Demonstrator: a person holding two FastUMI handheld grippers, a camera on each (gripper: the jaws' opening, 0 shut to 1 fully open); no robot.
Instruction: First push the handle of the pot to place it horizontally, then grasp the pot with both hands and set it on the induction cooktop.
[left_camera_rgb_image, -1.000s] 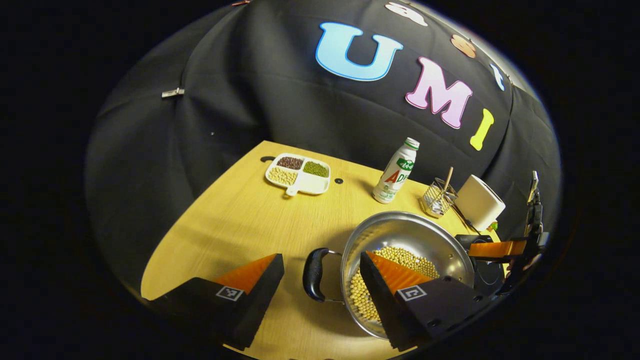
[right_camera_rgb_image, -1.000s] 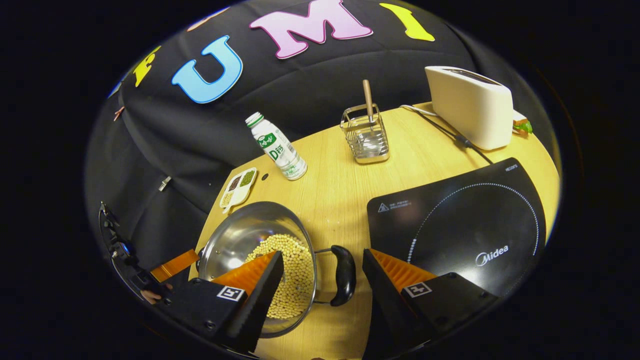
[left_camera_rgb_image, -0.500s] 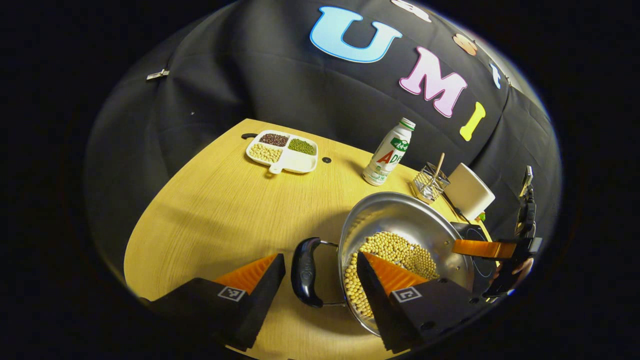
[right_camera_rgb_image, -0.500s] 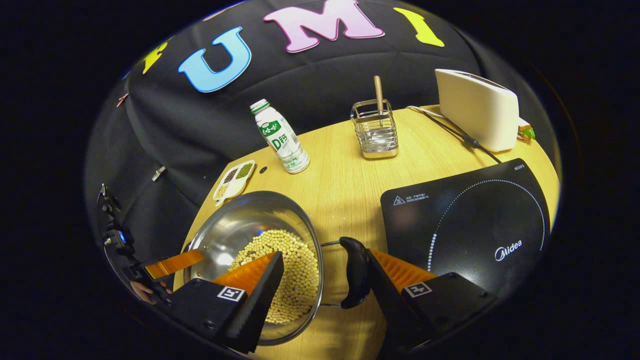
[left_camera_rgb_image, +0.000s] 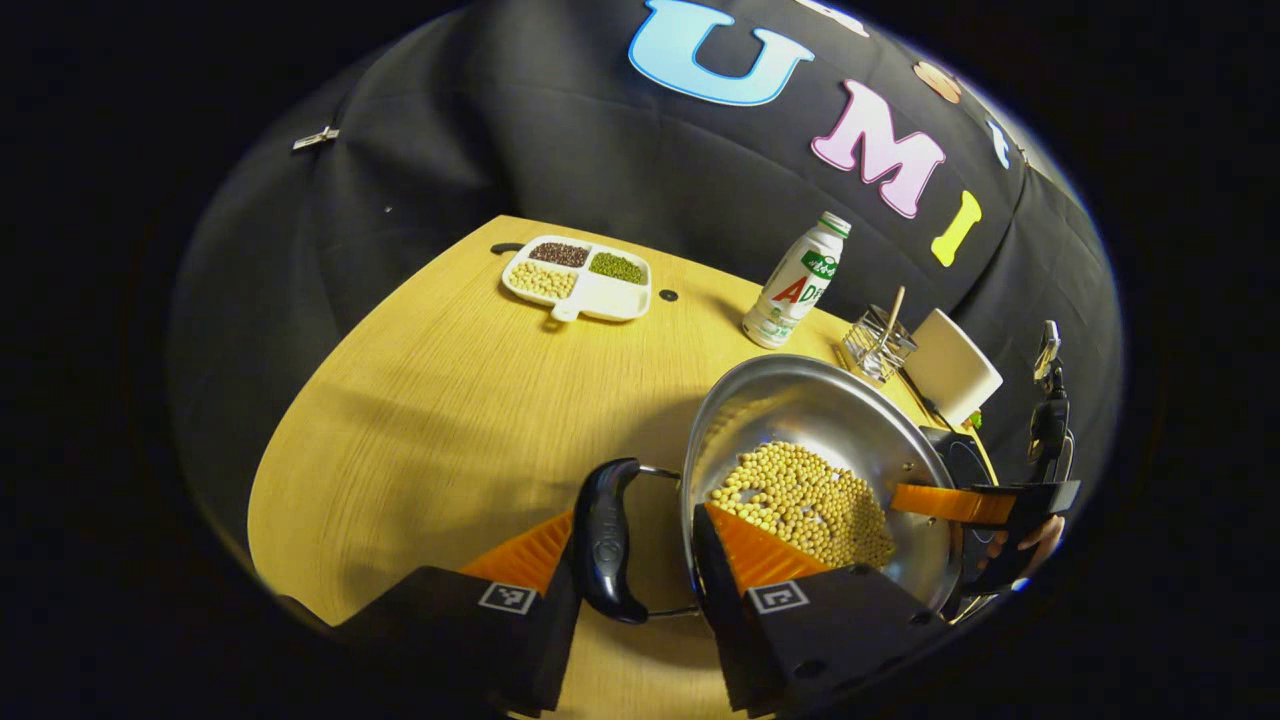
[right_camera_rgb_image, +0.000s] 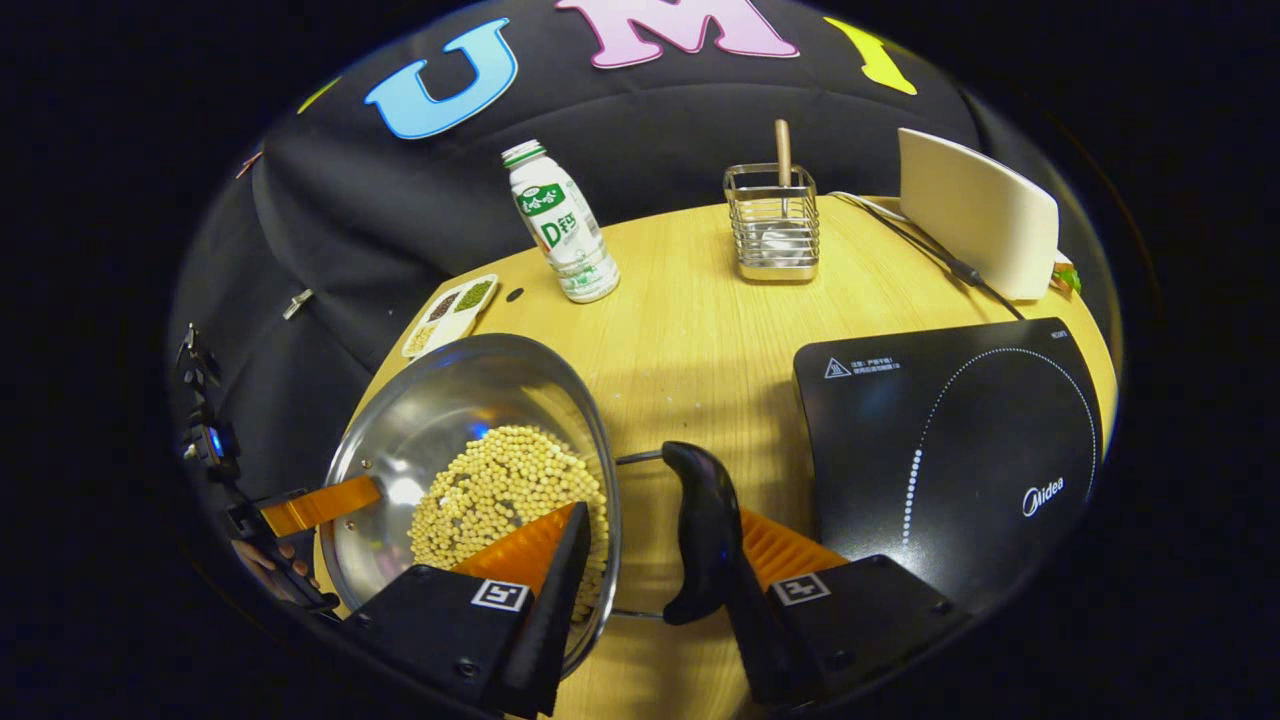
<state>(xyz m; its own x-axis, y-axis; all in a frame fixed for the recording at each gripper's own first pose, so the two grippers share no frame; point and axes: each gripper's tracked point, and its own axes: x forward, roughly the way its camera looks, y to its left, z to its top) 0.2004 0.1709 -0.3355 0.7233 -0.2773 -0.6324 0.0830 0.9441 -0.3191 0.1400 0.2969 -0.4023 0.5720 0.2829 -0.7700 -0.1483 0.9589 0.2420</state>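
Between both grippers (left_camera_rgb_image: 635, 575) (right_camera_rgb_image: 655, 565), each clenched on a handle, the pot (left_camera_rgb_image: 815, 440) holds soybeans (left_camera_rgb_image: 805, 500).

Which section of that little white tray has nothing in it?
On the divided tray, the near right compartment, beside the pale beans and in front of the green ones; the other three hold beans.

Wooden table (right_camera_rgb_image: 690, 330), cooktop (right_camera_rgb_image: 950, 440), bottle (right_camera_rgb_image: 560, 225), utensil rack (right_camera_rgb_image: 772, 225), divided dish (left_camera_rgb_image: 580, 278), toaster (right_camera_rgb_image: 980, 215)

Left gripper (left_camera_rgb_image: 632, 590): jaws narrowed about the pot's (left_camera_rgb_image: 815, 470) black side handle (left_camera_rgb_image: 603, 540); one finger outside it, the other over the rim.
Right gripper (right_camera_rgb_image: 655, 585): jaws likewise astride the opposite handle (right_camera_rgb_image: 697, 530); outer finger touching it.
Far hand (left_camera_rgb_image: 1030, 540): partly visible behind the right gripper.
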